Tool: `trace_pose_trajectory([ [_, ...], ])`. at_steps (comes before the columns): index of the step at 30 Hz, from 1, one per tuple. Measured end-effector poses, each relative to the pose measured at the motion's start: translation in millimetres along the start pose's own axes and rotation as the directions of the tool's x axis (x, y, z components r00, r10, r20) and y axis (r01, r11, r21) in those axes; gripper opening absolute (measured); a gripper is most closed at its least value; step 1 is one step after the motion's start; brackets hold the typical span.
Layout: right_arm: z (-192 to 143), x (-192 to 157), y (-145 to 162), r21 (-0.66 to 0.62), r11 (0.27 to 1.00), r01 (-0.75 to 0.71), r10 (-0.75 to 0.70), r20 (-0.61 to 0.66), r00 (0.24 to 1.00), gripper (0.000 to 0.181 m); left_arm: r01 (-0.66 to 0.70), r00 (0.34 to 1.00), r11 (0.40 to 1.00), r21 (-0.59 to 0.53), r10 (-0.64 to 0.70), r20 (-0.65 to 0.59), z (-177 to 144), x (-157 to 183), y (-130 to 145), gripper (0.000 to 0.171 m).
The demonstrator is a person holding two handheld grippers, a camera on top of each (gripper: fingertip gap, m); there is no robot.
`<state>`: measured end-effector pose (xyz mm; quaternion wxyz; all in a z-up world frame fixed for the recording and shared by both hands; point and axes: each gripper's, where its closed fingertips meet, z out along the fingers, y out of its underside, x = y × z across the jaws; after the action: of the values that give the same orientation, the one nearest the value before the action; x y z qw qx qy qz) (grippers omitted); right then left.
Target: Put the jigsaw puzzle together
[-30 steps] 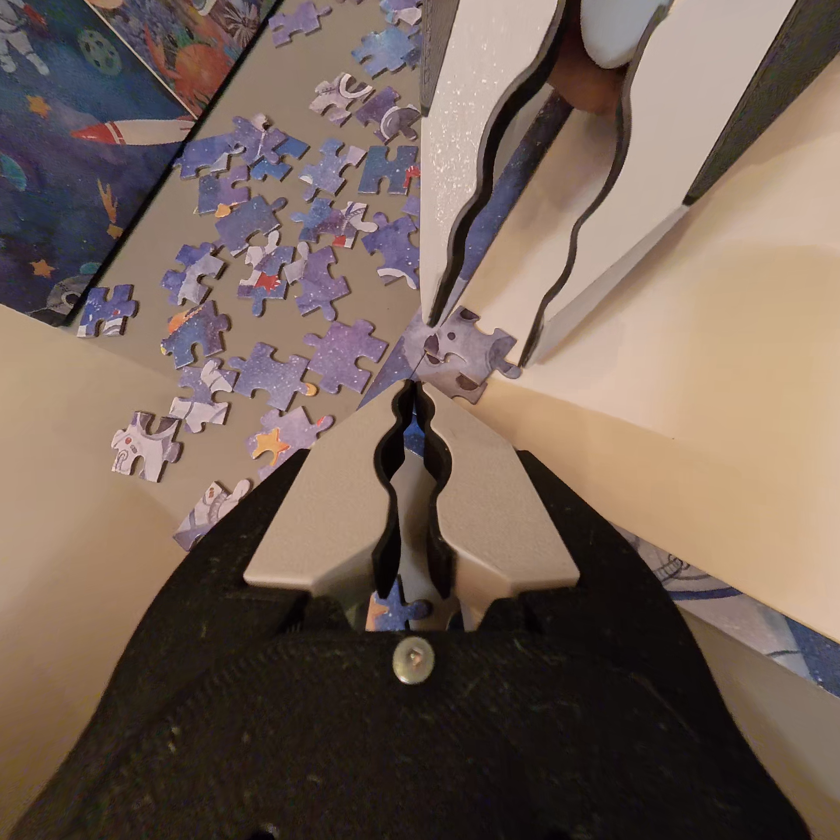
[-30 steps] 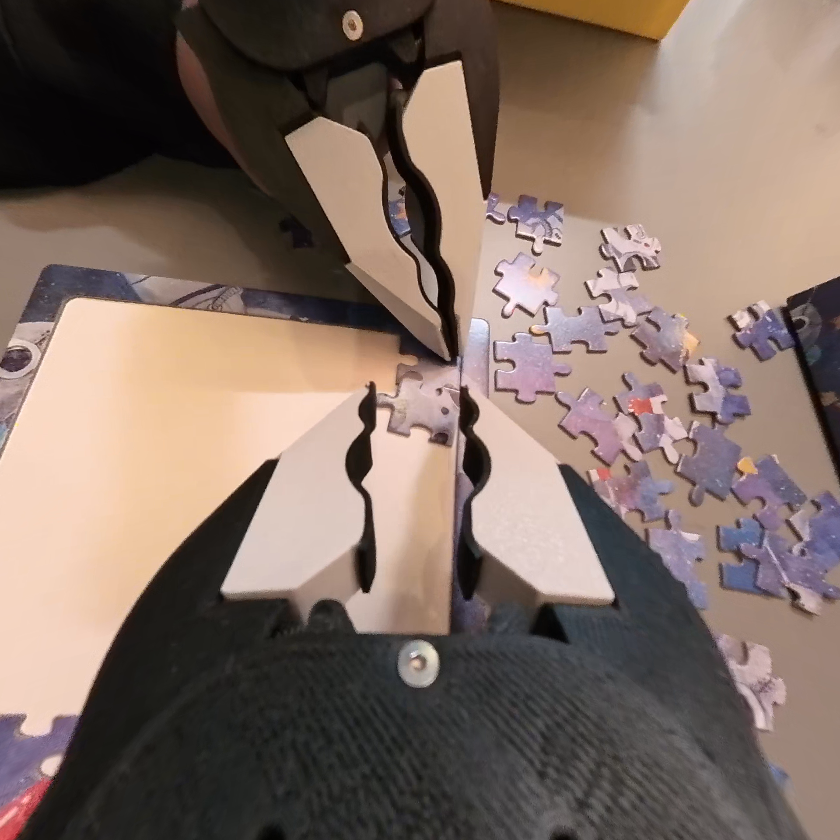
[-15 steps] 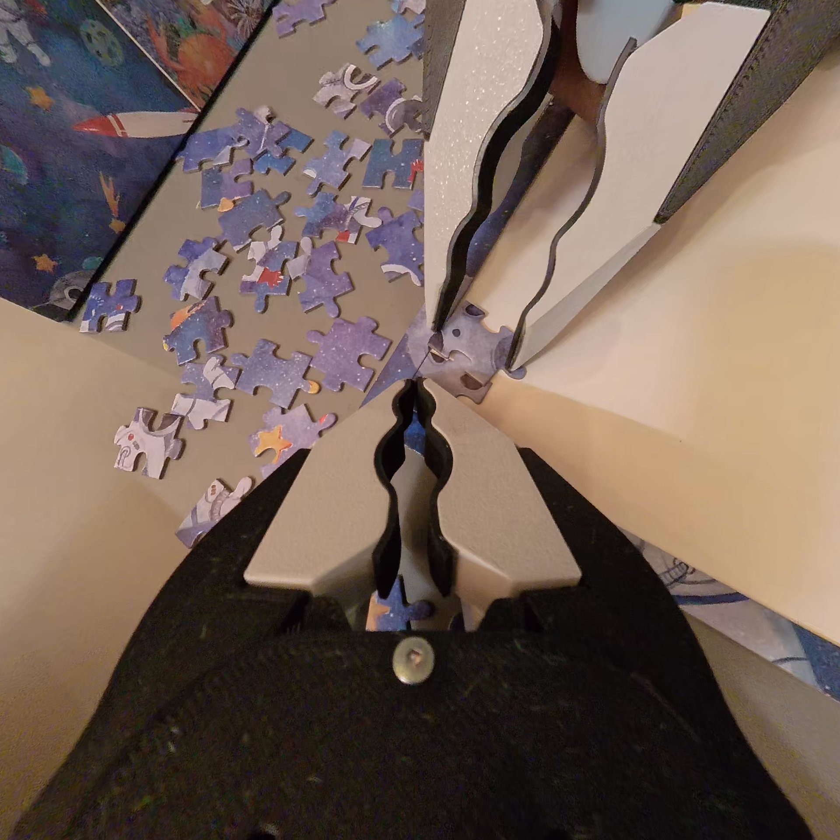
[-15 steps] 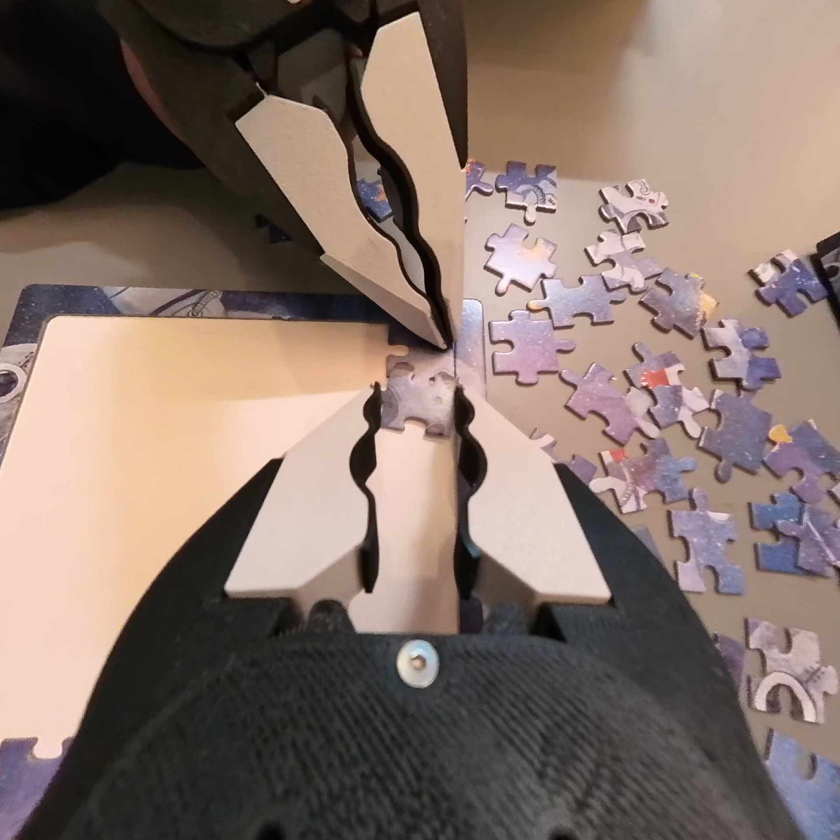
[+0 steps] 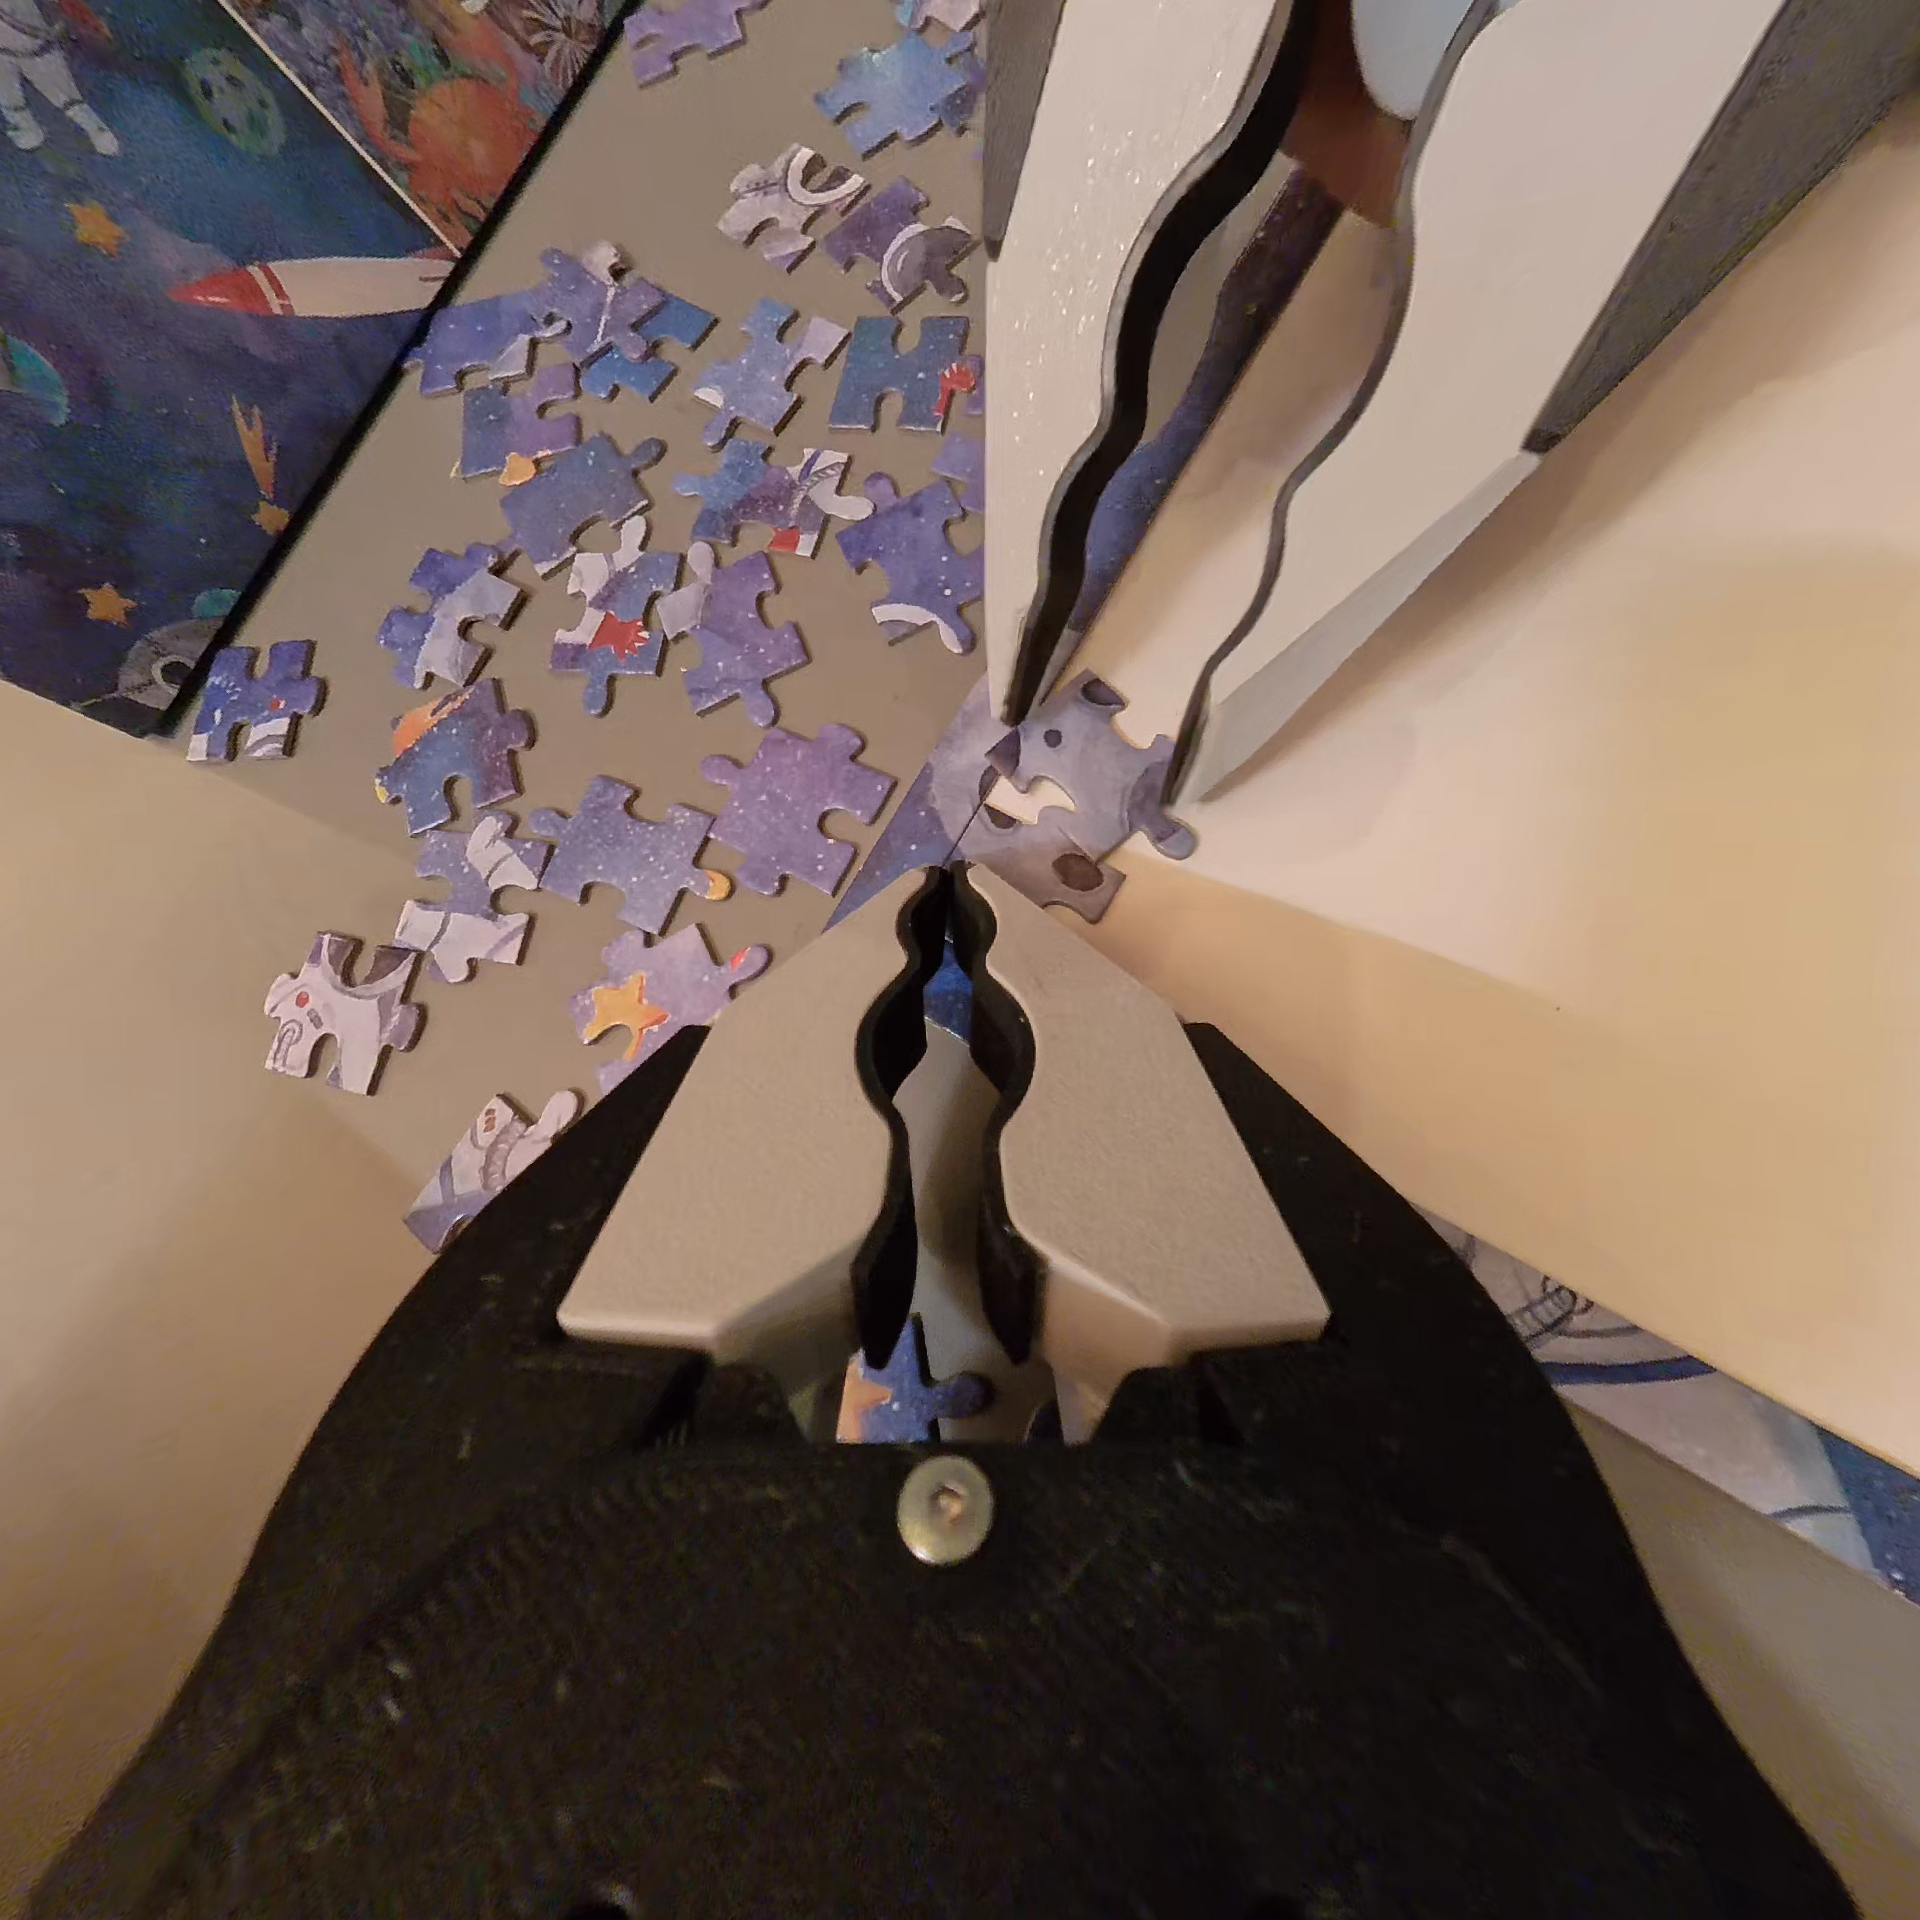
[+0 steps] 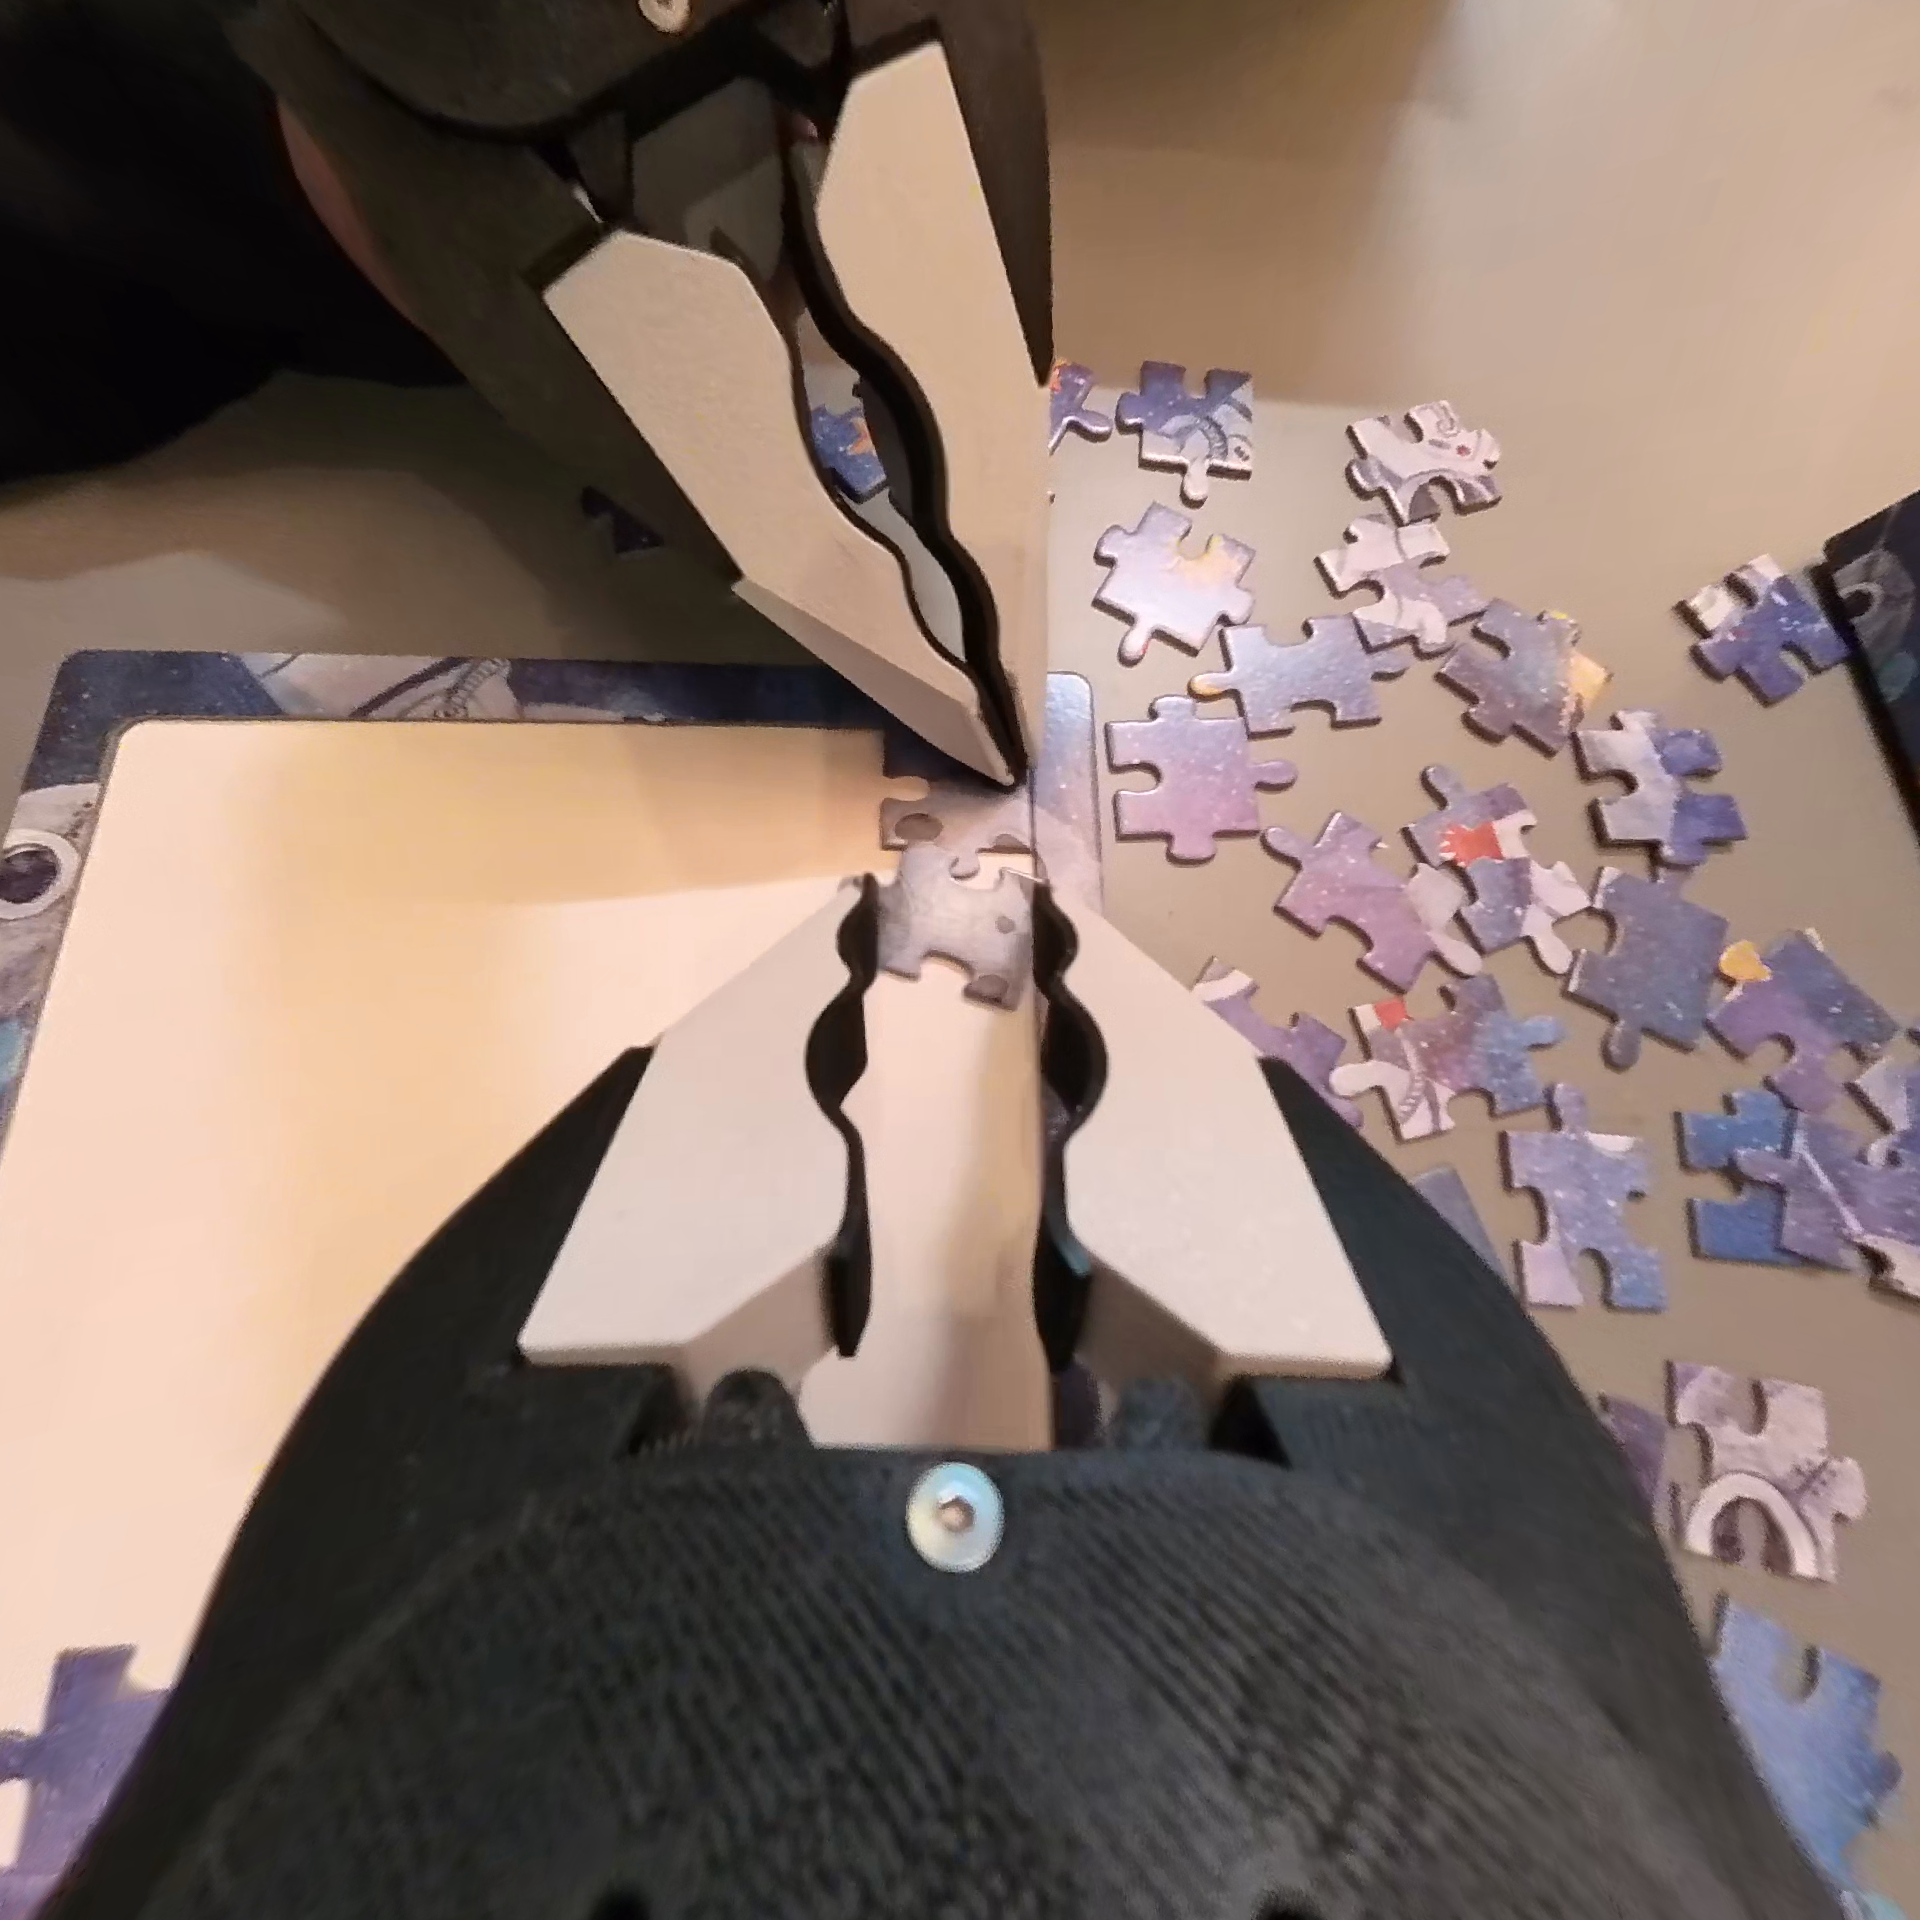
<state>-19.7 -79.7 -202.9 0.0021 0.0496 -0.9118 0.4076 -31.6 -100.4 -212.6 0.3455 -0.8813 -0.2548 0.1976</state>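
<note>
The puzzle board [image 6: 312, 681] has a blue frame and a bare cream inside [image 5: 1558, 831]. A purple corner piece [image 6: 935, 821] sits in its far right corner and also shows in the left wrist view [image 5: 1060, 878]. My right gripper [image 6: 951, 894] is shut on a second purple puzzle piece [image 6: 945, 925], which lies flat against the corner piece with a small gap [image 5: 1101, 748]. My left gripper [image 5: 948, 878] is shut and empty. Its tip [image 6: 1000, 774] presses down at the board corner beside the corner piece.
Several loose purple pieces [image 6: 1455, 883] lie on the grey table right of the board, seen at upper left in the left wrist view [image 5: 623, 582]. A space picture [image 5: 125, 364] lies beyond them. A person's dark sleeve [image 6: 156, 208] is behind the left gripper. My left and right fingertips are right by each other.
The right gripper's fingers have narrowed onto the puzzle piece and brought it closer to the corner piece. The left gripper stays shut at the board corner.
</note>
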Motion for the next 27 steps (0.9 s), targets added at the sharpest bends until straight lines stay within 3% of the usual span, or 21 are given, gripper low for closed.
trace_pose_trajectory([
  [4,-2.1,-2.5,-2.9,0.005,1.0,-0.007,0.007,-0.033,0.999,0.029,-0.001,1.0,1.0,0.0,0.001,0.001,0.1,0.0,0.0,0.0],
  [6,-2.6,9.1,-3.0,-0.007,0.999,-0.035,0.034,-0.122,0.992,0.033,-0.001,1.0,1.0,-0.001,0.001,0.002,0.2,0.0,0.1,0.001],
  [12,-2.6,10.8,-9.9,0.036,0.979,-0.2,0.203,-0.173,0.964,0.038,-0.002,1.0,1.0,-0.002,0.002,0.005,0.3,-0.2,0.3,0.001],
  [20,6.4,5.6,4.7,-0.056,0.971,-0.234,0.214,-0.245,0.946,0.032,-0.004,1.0,1.0,-0.003,0.004,0.008,0.5,-0.4,0.4,0.001],
  [27,7.5,4.5,3.9,-0.052,0.976,-0.211,0.194,-0.229,0.954,0.029,-0.005,1.0,1.0,-0.004,0.005,0.01,0.6,-0.5,0.3,0.001],
])
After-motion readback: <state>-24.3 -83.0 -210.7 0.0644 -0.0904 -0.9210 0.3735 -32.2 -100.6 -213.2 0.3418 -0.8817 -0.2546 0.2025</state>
